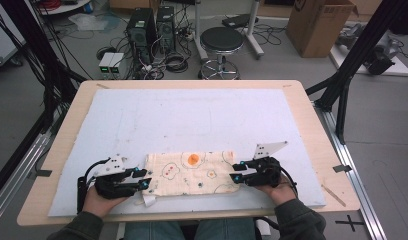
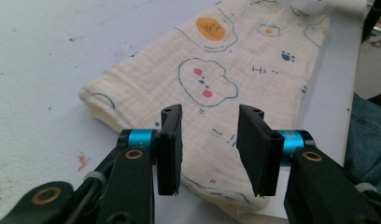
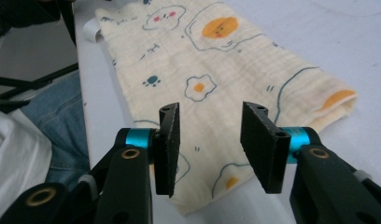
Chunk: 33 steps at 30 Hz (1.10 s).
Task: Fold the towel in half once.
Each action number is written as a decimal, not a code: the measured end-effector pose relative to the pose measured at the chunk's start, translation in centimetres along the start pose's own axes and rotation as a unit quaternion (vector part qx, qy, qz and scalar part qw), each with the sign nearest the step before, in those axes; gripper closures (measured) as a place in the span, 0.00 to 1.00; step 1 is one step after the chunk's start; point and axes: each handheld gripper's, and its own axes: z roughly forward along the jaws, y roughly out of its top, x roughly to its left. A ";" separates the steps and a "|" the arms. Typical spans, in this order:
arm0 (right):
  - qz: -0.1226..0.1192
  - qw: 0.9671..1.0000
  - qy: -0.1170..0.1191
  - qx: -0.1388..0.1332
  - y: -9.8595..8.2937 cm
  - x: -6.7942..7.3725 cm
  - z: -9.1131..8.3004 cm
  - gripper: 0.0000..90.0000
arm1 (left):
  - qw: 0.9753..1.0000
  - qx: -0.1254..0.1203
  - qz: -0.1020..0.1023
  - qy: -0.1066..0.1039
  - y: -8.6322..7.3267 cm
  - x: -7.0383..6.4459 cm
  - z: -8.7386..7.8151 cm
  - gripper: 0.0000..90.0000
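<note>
Flanking the folded cloth (image 1: 192, 173), both grippers, left (image 1: 142, 178) and right (image 1: 238, 172), are held apart; matching corners should be pinched squarely.

Folded cloth (image 2: 212, 88): soft crinkled muslin weave, matt cream, printed with eggs and clouds. Table mat (image 1: 192, 117): matt pale sheet, scuffed and speckled. Tabletop (image 1: 312, 125): light wood, smooth edge. Left gripper (image 2: 209, 140): matt black plastic arms, ribbed rubbery pads (image 2: 254, 149), glossy blue anodised metal collars, brass-looking rivets. Right gripper (image 3: 212, 142): same finishes, pads finely textured. Person's trousers (image 3: 62, 121) were blue denim.
</note>
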 end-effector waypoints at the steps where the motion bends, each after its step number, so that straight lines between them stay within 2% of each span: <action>1: 0.002 1.000 0.000 -0.004 0.0 0.0 0.0 0.62 | 1.000 -0.001 0.000 0.000 0.0 0.1 0.0 0.67; 12: 0.004 1.000 -0.012 -0.011 0.4 -0.1 0.3 0.54 | 1.000 -0.003 -0.002 0.006 0.1 0.4 -0.1 0.64; 21: 0.017 1.000 -0.015 -0.017 0.7 -0.4 0.3 0.44 | 1.000 -0.009 -0.009 0.011 0.3 0.6 -0.2 0.60; 27: 0.015 0.999 -0.025 -0.015 0.9 -0.4 0.5 0.37 | 1.000 -0.010 -0.011 0.015 0.5 0.7 -0.2 0.56; 33: 0.014 0.999 -0.029 -0.015 1.1 -0.3 0.6 0.35 | 1.000 -0.011 -0.010 0.016 0.8 0.7 -0.1 0.53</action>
